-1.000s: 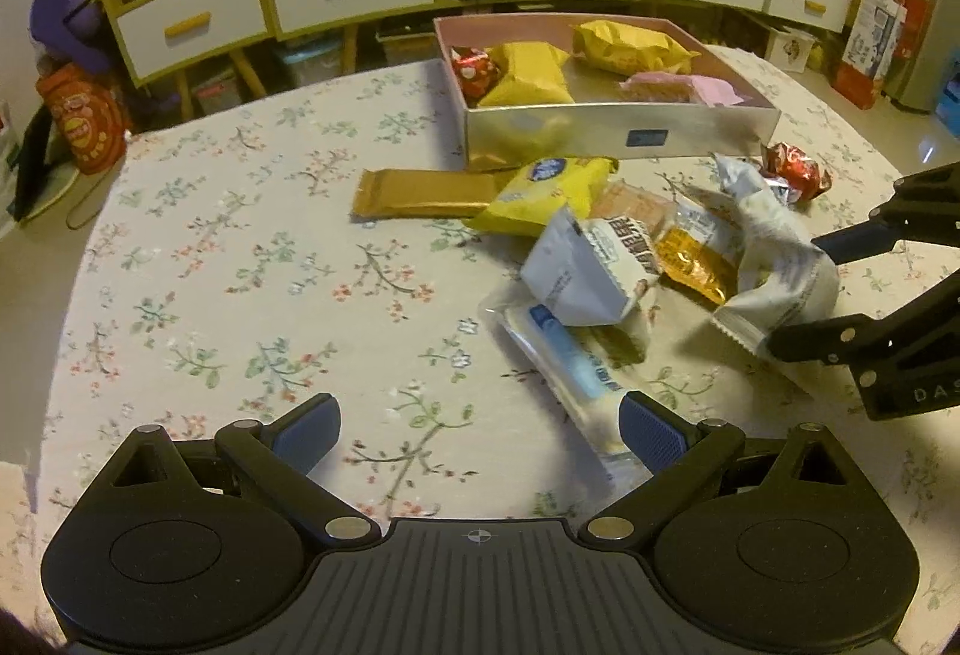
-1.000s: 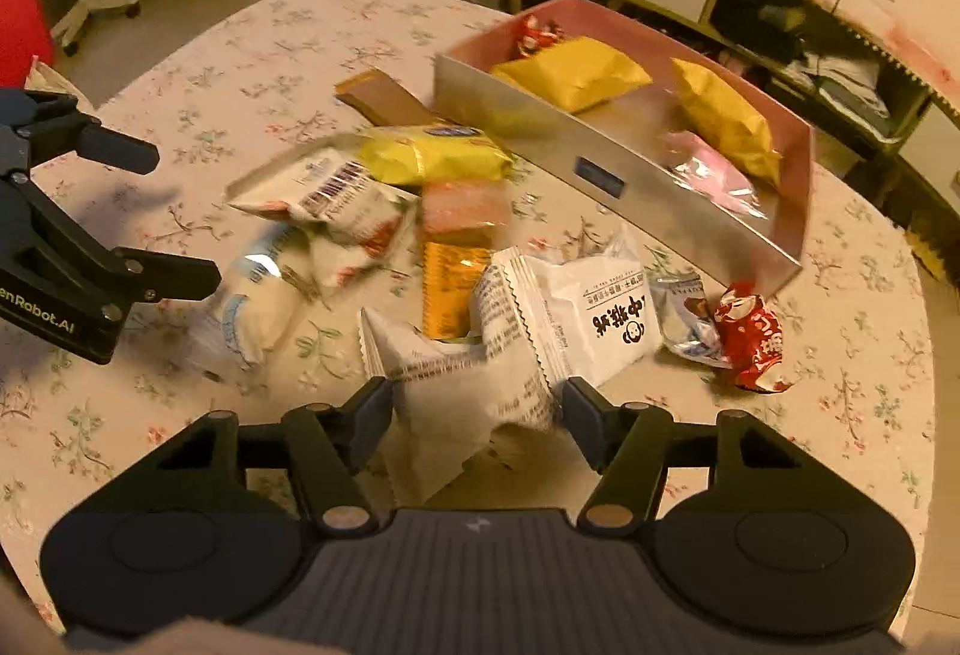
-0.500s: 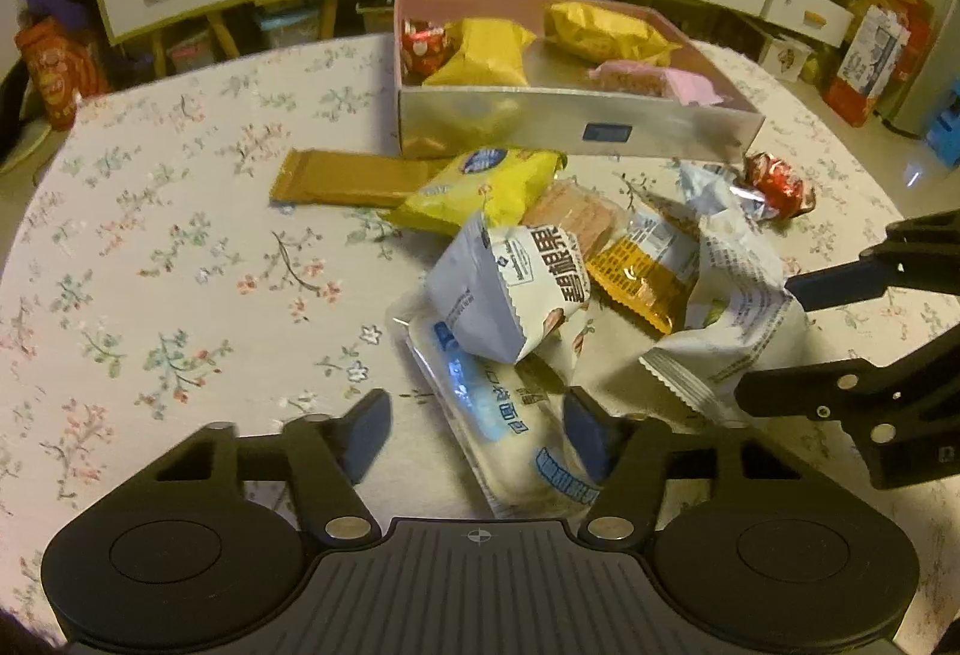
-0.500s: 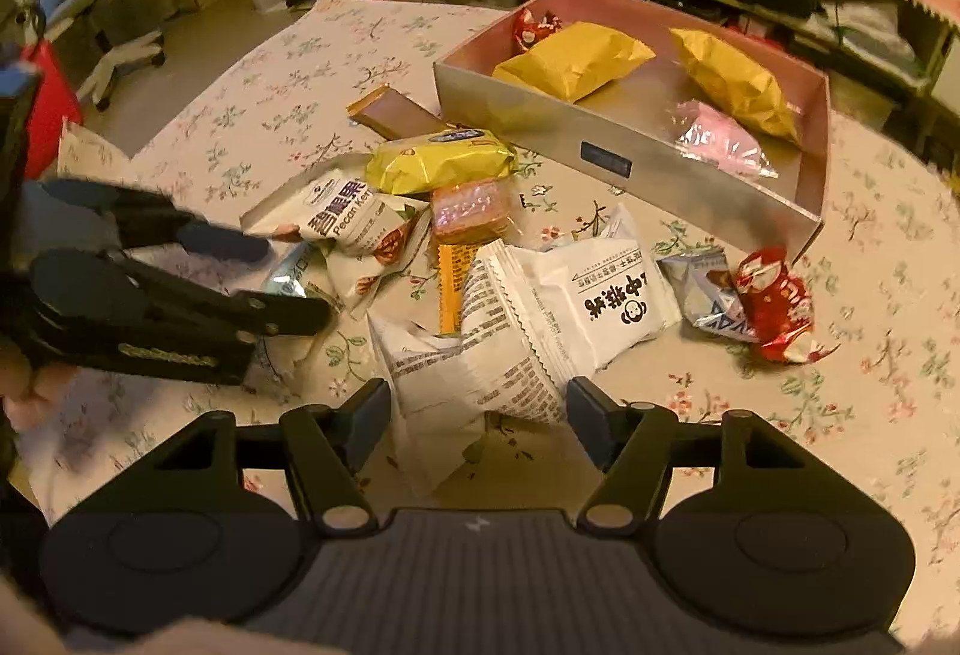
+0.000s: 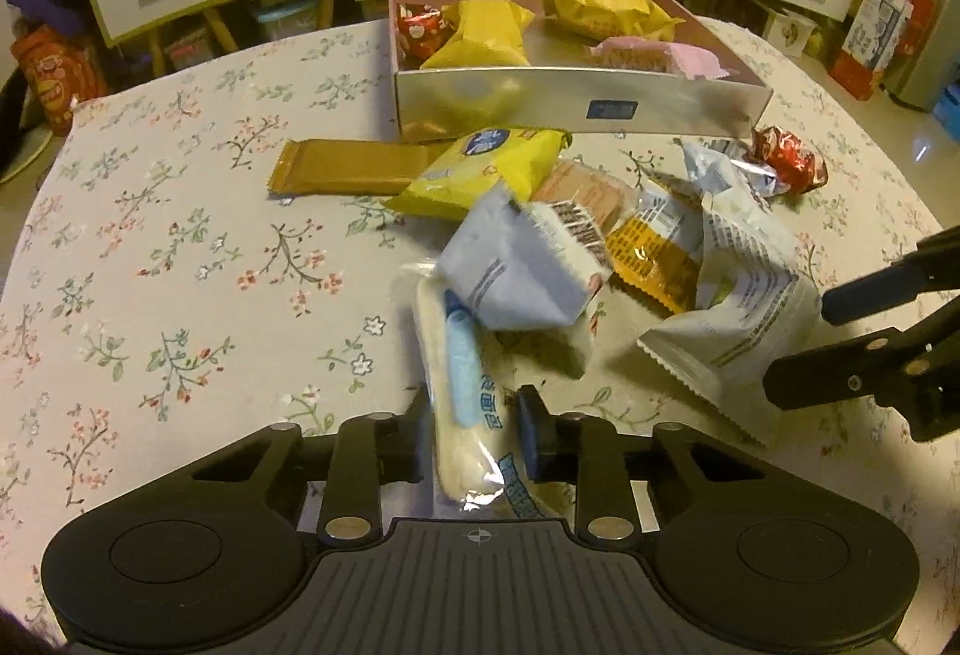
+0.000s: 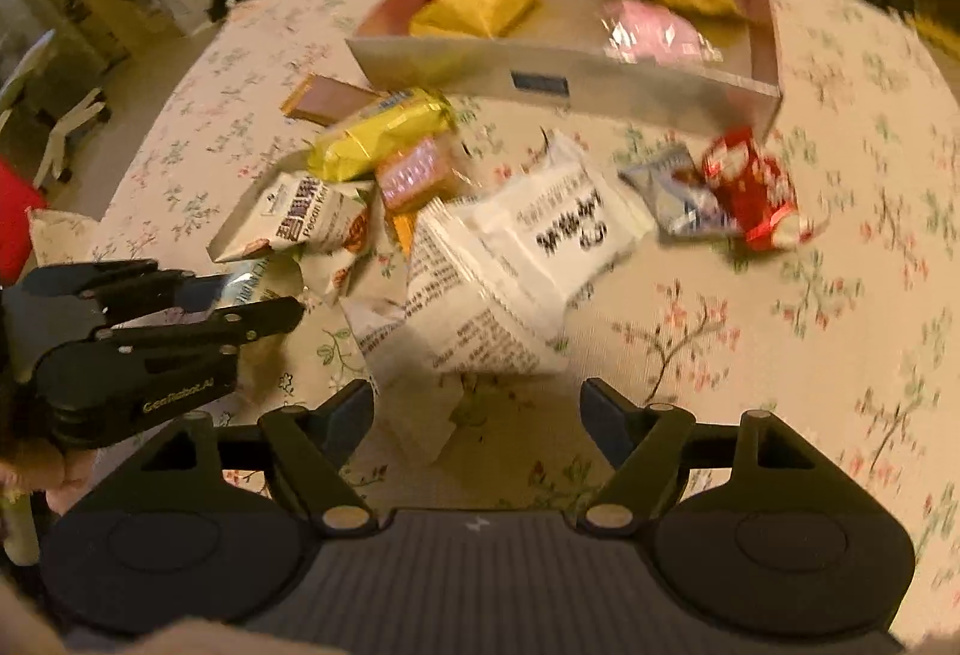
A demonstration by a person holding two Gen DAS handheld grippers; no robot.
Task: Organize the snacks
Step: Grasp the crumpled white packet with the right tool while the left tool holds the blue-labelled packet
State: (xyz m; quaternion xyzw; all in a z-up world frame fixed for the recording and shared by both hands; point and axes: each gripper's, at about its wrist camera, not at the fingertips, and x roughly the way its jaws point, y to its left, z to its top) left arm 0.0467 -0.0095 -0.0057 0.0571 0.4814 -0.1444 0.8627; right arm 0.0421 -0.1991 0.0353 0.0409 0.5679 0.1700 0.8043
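My left gripper (image 5: 471, 430) is closing, and its pads press both sides of a clear-wrapped white roll with a blue stripe (image 5: 459, 355) lying on the floral tablecloth. A white and blue pecan packet (image 5: 516, 271) leans on the roll's far end. My right gripper (image 6: 477, 409) is opening. The near flap of a large white packet (image 6: 480, 307) lies between its fingers, and the pads stand off it. Behind the pile is a silver box with a pink inside (image 5: 576, 96), which holds yellow packets, a pink one and a red candy.
A brown bar (image 5: 354, 166), a yellow packet (image 5: 480, 169), an orange packet (image 5: 648, 253) and a red candy (image 5: 792, 156) lie in front of the box. The left gripper (image 6: 240, 295) is at the left of the right wrist view. Drawers and shelves stand beyond the table.
The left jaws came together from wide apart onto the clear-wrapped roll. The right jaws spread away from the white packet, and the right wrist rolled.
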